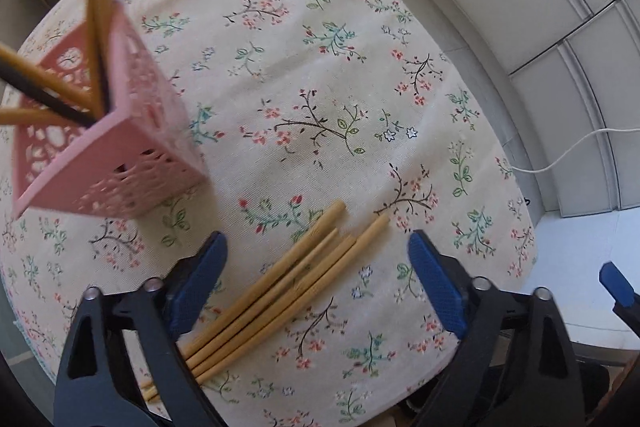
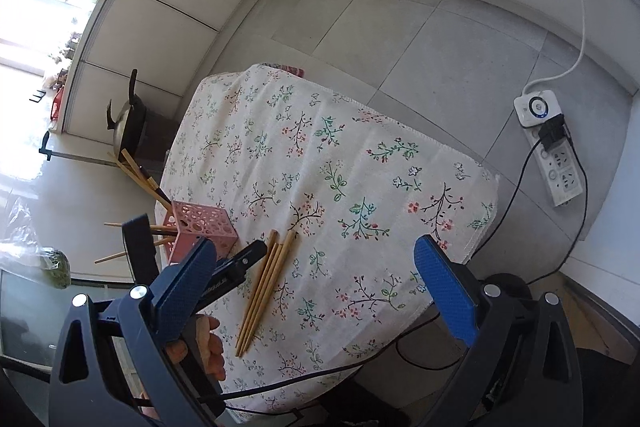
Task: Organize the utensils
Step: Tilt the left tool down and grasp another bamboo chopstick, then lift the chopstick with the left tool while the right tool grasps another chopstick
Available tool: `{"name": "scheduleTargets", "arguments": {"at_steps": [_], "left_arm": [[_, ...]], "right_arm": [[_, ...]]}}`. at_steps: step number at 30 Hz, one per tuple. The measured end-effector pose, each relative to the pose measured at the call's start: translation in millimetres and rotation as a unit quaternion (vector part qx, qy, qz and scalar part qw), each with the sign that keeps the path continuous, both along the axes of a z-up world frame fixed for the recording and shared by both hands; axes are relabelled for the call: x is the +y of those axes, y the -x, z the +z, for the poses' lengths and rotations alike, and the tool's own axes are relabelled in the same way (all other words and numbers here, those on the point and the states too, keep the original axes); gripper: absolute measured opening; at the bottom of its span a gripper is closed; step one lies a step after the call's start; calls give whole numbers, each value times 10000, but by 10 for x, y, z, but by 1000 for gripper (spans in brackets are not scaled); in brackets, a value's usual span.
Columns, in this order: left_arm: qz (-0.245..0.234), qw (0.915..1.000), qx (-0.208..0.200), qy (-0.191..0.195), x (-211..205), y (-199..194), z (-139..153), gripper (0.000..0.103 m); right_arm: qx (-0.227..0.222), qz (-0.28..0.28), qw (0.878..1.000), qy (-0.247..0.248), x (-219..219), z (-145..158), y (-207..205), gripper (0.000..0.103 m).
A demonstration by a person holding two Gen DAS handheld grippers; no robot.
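The table (image 2: 360, 163), draped in a floral cloth (image 1: 320, 67), carries everything. A pink perforated holder (image 1: 108, 147) stands near its left edge, with several chopsticks (image 1: 44, 75) leaning out of its top. Beside the holder, a bundle of loose bamboo chopsticks (image 1: 288, 287) lies flat on the cloth. The left gripper (image 1: 316, 287) hangs just above that bundle, jaws spread wide and empty. The right gripper (image 2: 316, 291) is also wide open, gripping nothing, well above the table.
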State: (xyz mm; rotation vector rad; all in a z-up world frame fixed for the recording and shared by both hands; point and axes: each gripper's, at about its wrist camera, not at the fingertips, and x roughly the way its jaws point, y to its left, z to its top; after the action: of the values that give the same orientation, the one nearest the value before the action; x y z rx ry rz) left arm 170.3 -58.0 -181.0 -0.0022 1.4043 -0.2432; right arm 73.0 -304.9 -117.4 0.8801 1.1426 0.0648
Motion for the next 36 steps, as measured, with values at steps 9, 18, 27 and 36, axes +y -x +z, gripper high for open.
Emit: {"name": "scheduleTargets", "arguments": {"at_steps": [9,18,27,36], "left_arm": [[-103,9993,83,-364,-84,-126,-188,42],[-207,9980,-96,-584,-16,-144,-224,19],[-199,9970,-608,-443,241,71,-11,13],[-296,9903,-1317,-345,479,565,667,11]], "right_arm": [[127,111,9997,-157,9,-59,-37,96],[278,243,9993,-39,125,-135,-84,96],[691,271,9969,249,393,-431,-237,96],[1128,368,9923,347,876,-792,-549,96]]}}
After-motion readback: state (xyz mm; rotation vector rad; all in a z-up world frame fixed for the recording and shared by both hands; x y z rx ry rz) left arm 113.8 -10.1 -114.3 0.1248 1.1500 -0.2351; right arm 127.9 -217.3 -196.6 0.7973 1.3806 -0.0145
